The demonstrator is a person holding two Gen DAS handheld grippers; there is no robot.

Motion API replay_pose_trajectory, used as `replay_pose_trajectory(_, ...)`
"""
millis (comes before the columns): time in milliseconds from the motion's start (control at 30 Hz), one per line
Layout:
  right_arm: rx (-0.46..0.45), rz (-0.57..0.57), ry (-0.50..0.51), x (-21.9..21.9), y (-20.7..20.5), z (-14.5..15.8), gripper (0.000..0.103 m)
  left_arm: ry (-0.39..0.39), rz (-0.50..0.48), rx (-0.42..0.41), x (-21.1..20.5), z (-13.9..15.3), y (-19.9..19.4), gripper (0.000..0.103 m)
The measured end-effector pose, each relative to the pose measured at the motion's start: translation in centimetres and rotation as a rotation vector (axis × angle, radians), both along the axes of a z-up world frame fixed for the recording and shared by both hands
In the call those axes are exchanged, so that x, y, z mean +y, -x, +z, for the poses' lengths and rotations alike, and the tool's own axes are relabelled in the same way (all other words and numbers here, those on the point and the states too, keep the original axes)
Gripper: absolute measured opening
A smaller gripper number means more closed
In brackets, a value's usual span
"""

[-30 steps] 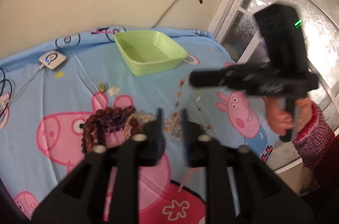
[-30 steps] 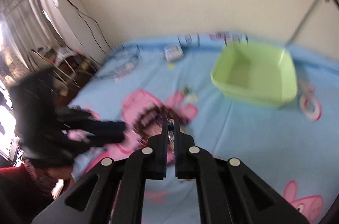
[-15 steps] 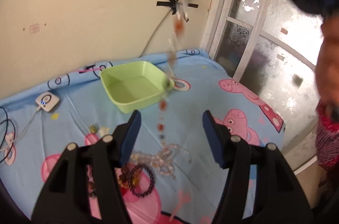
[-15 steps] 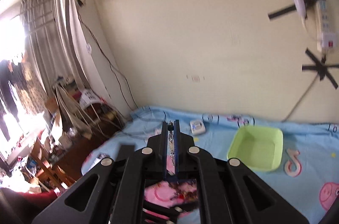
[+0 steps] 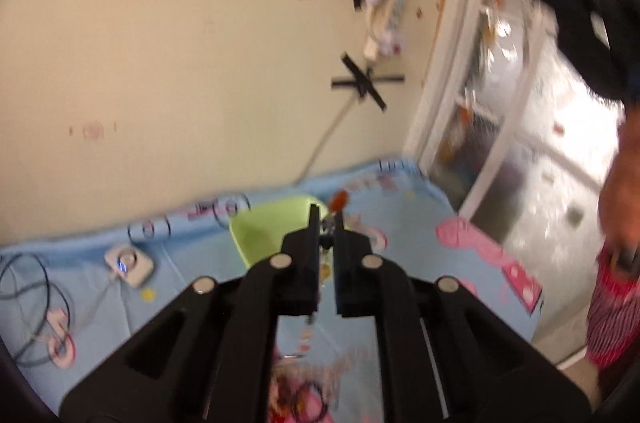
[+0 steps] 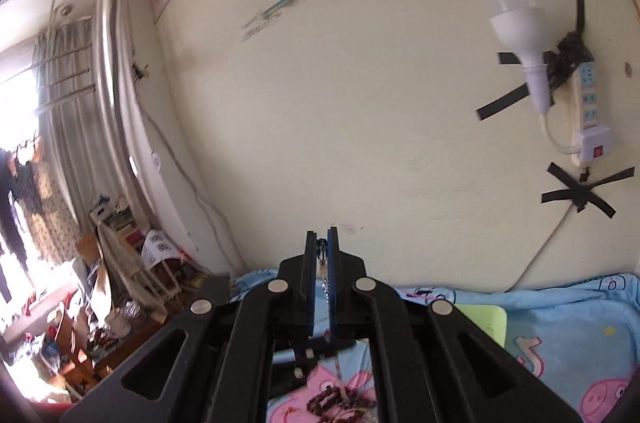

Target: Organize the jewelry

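Observation:
My left gripper (image 5: 327,223) is raised over the blue cartoon sheet (image 5: 404,219), its jaws closing tight on a beaded necklace (image 5: 340,201). An orange bead shows just past the tips, and more beads hang below the jaws. My right gripper (image 6: 322,243), lifted higher and pointing at the wall, is shut on the necklace's thin chain (image 6: 321,253), which drops down between its fingers. In the left wrist view the right gripper (image 5: 560,3) is a black blur at top right. A green basket (image 5: 264,227) sits empty behind. Dark bead bracelets (image 6: 332,399) lie on the sheet.
A white charger puck (image 5: 128,265) and dark cables (image 5: 24,295) lie at the sheet's left. A bulb and power strip (image 6: 588,103) are taped to the wall. A glazed white door (image 5: 520,127) stands at the right, and cluttered furniture (image 6: 112,303) lies beyond the bed's left edge.
Both grippers rose and tilted up toward the wall, lifting the necklace off the sheet. The left jaws opened wide around the hanging strand, then closed on it.

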State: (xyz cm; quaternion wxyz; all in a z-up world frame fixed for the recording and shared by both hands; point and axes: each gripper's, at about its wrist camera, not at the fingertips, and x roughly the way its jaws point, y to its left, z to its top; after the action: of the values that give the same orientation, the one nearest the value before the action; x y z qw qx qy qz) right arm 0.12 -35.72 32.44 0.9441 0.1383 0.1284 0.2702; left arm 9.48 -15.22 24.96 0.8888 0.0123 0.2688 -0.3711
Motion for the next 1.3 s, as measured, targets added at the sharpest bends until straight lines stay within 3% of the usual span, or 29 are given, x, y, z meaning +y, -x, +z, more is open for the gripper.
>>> replay_pose_trajectory(167, 0.030, -0.040, -0.019, -2.2, -2.8, -1.3, 0.000, 0.030, -0.004, 0.024, -3.1, 2.2, -4.7, 0.005)
replay_pose_trajectory(333, 0.097, -0.061, -0.009, -3.6, -6.8, -5.4, 0.000, 0.011, 0.001, 0.078, -6.1, -0.6, -8.8, 0.005)
replay_pose_trajectory(400, 0.128, -0.070, -0.001, -4.0, -8.3, -7.4, 0.000, -0.007, 0.004, 0.113, -7.0, -2.7, -10.3, 0.005)
replay_pose_trajectory(533, 0.216, -0.119, 0.053, -4.5, -12.0, -14.6, 0.000, -0.100, 0.032, 0.187, -9.1, -9.3, -12.8, 0.005)
replay_pose_trajectory(633, 0.291, -0.122, 0.049, -4.7, -14.4, -20.7, 0.000, -0.213, 0.050, 0.258, -10.7, -14.5, -14.3, 0.020)
replay_pose_trajectory(733, 0.438, -0.134, 0.033, -4.9, -16.6, -25.8, 0.000, -0.276, 0.079, 0.290, -10.5, -17.5, -14.5, 0.022)
replay_pose_trajectory(833, 0.469, -0.084, -0.030, -5.1, -16.2, -27.2, 0.000, -0.262, 0.080, 0.280, -9.0, -16.8, -13.6, 0.023)
replay_pose_trajectory(900, 0.429, -0.086, -0.019, -4.6, -14.5, -26.4, 0.000, -0.235, 0.085, 0.270, -7.5, -15.4, -12.7, 0.035)
replay_pose_trajectory(1033, 0.344, -0.080, 0.029, -3.7, -9.8, -23.8, 0.000, -0.169, 0.106, 0.214, -3.8, -12.1, -9.3, 0.036)
replay_pose_trajectory(1100, 0.309, -0.091, 0.037, -2.9, -6.9, -23.3, 0.025, -0.144, 0.105, 0.186, -2.1, -11.0, -7.1, 0.036)
replay_pose_trajectory(1133, 0.302, -0.105, 0.025, -2.6, -5.1, -23.4, 0.049, -0.127, 0.098, 0.172, -0.9, -10.6, -5.1, 0.036)
replay_pose_trajectory(1167, 0.301, -0.113, 0.009, -2.4, -3.4, -24.0, 0.062, -0.119, 0.092, 0.169, -0.4, -10.6, -3.9, 0.036)
replay_pose_trajectory(1233, 0.325, -0.109, 0.028, -1.5, -1.1, -25.3, 0.063, -0.119, 0.086, 0.162, 1.4, -11.2, -0.6, 0.036)
replay_pose_trajectory(1300, 0.364, -0.106, 0.110, -0.1, 0.3, -27.0, 0.063, -0.117, 0.078, 0.174, 2.7, -12.5, 2.2, 0.036)
